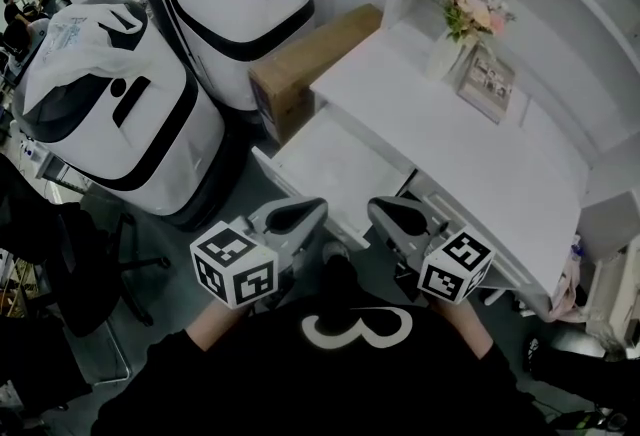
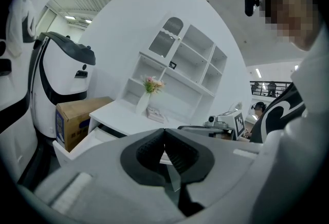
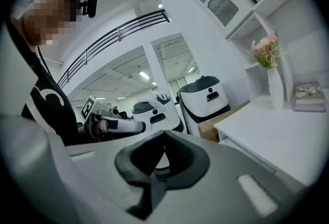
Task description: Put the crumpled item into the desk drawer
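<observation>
The white desk [image 1: 470,144] has its left drawer [image 1: 335,169] pulled out, and the part of its inside that shows is bare. The drawer [image 2: 85,141] also appears low at the left of the left gripper view. I hold both grippers close to my chest, short of the drawer's front. My left gripper [image 1: 305,211] is shut with nothing between its jaws [image 2: 164,133]. The right gripper [image 1: 390,212] is likewise shut and empty [image 3: 163,134]. A crumpled white plastic bag [image 1: 75,39] lies on top of the nearer white machine, far from both grippers.
Two large white-and-black machines [image 1: 120,114] [image 1: 235,4] stand left of the desk. A cardboard box [image 1: 310,59] is wedged between them and the desk. A vase of flowers [image 1: 460,29] and a booklet [image 1: 487,84] sit at the desk's back. A black chair [image 1: 90,264] is at my left.
</observation>
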The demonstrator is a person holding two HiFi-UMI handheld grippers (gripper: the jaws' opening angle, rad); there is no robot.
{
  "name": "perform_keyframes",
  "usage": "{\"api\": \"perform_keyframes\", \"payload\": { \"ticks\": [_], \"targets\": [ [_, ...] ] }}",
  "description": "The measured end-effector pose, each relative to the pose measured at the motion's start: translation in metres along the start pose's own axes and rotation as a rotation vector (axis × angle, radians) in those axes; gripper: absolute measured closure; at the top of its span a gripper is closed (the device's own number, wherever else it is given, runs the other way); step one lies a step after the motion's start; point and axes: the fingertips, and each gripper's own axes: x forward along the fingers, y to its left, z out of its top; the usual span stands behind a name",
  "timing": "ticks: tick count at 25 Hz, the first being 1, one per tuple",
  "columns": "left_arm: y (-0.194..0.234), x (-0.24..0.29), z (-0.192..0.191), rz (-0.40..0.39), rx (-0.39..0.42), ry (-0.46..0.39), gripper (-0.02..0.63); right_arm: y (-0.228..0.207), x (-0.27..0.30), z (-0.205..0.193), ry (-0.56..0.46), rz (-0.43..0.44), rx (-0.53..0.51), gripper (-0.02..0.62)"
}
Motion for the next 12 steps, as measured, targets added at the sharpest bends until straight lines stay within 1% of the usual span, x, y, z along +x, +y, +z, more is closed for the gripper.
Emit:
{"api": "perform_keyframes", "payload": {
  "ticks": [12],
  "targets": [
    [0.007, 0.019, 0.002, -0.003, -0.007, 0.007, 0.597, -0.022, 0.004, -0.004, 0.008, 0.001, 0.027, 0.592]
  ]
}}
